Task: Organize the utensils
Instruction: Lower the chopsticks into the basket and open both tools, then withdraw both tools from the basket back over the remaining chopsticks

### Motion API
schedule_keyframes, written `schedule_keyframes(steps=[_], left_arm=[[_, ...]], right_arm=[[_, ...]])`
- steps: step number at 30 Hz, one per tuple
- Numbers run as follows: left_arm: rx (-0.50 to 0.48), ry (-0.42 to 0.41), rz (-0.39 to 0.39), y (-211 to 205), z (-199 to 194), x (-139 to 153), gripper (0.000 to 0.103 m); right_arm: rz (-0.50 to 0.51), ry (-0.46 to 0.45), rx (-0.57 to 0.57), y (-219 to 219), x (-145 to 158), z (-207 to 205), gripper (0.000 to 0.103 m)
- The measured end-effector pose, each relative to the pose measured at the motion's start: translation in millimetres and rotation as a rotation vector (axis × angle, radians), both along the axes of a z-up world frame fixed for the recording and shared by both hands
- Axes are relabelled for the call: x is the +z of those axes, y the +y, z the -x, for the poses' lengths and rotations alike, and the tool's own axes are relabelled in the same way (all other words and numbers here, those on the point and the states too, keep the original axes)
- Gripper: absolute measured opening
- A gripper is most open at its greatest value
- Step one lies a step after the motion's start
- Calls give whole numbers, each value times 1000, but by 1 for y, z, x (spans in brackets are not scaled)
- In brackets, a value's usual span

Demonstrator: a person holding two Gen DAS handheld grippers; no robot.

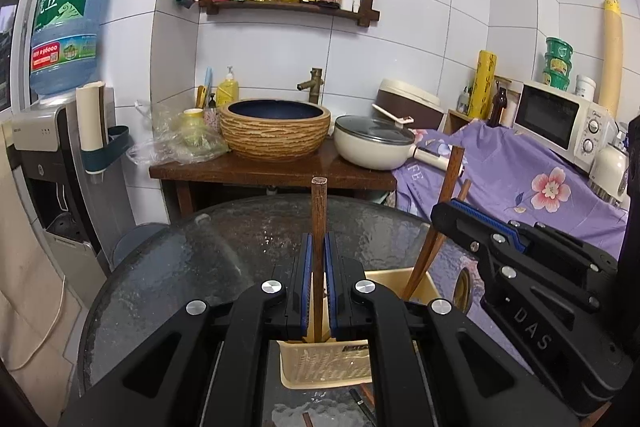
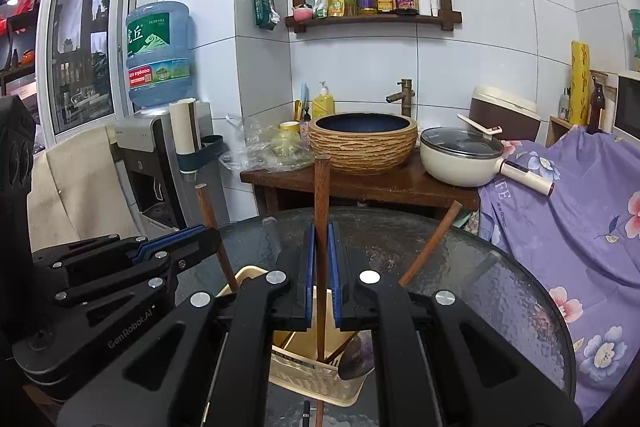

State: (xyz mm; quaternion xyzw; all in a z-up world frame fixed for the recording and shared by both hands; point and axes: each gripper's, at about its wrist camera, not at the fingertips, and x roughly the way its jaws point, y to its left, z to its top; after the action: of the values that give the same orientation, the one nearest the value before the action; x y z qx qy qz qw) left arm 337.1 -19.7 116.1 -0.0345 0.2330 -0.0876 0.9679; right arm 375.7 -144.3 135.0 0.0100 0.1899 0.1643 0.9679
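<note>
A cream plastic utensil basket (image 1: 326, 367) stands on the round glass table (image 1: 172, 267); it also shows in the right wrist view (image 2: 308, 379). My left gripper (image 1: 319, 247) is shut on a brown wooden chopstick (image 1: 319, 211) held upright with its lower end in the basket. My right gripper (image 2: 321, 239) is shut on another brown chopstick (image 2: 321, 195), also upright over the basket. A third chopstick (image 2: 430, 245) leans in the basket. The right gripper shows at the right of the left wrist view (image 1: 460, 213); the left gripper shows at the left of the right wrist view (image 2: 196, 233).
More utensils lie on the glass below the basket (image 1: 360, 407). Behind the table stand a wooden counter with a basin (image 1: 275, 131), a lidded pan (image 1: 374, 143), a water dispenser (image 1: 52, 147), and a purple flowered cloth (image 1: 520, 179) with a microwave (image 1: 560, 123).
</note>
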Motion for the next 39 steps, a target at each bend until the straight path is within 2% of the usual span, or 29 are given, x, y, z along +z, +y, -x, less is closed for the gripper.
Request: schedule_keyframes(steps=[8,12,14,15,16,17,19,20,22,24,25,28,31,34,37,39], left_arm=[[-16,45,-25,-6,-3,-18,6],[-17,45,-20,-4,-2,-22,6],[-21,43,-19,-4,-1,-21,6],[-24,40,-20,-4,1,-20,7],[-26,38,-18,-3,2,-19,12],[-32,30,-8,-1,6,-16,17],[-35,12,14,2,13,-12,40],[-31,-8,30,6,20,-9,45],[1,-39,44,15,34,-6,63],[48,-50,46,23,46,-5,77],[64,-55,46,28,53,-6,82],[90,-59,15,35,74,-12,95],[103,-22,-29,39,86,-25,96],[123,68,-64,47,94,-50,96],[132,164,-72,55,96,-79,96],[131,224,-85,55,98,-102,95]], right_arm=[[18,25,-7,0,-11,-3,8],[19,5,-1,-3,-11,0,8],[29,-1,-4,-3,-10,1,16],[29,-7,-4,-4,-9,3,33],[18,-19,-5,-6,-8,6,54],[-1,-37,-6,-9,-6,10,58],[-28,-71,-7,-15,0,20,58],[-33,-79,-4,-16,2,24,58],[-33,-119,2,-19,8,38,59],[-26,-162,0,-22,12,54,61],[-28,-173,1,-24,13,60,64],[-34,-175,19,-29,11,80,65],[-14,-151,30,-32,-1,100,65],[27,-108,47,-32,-24,114,65],[62,-1,59,-32,-56,113,65],[94,105,61,-31,-83,105,65]])
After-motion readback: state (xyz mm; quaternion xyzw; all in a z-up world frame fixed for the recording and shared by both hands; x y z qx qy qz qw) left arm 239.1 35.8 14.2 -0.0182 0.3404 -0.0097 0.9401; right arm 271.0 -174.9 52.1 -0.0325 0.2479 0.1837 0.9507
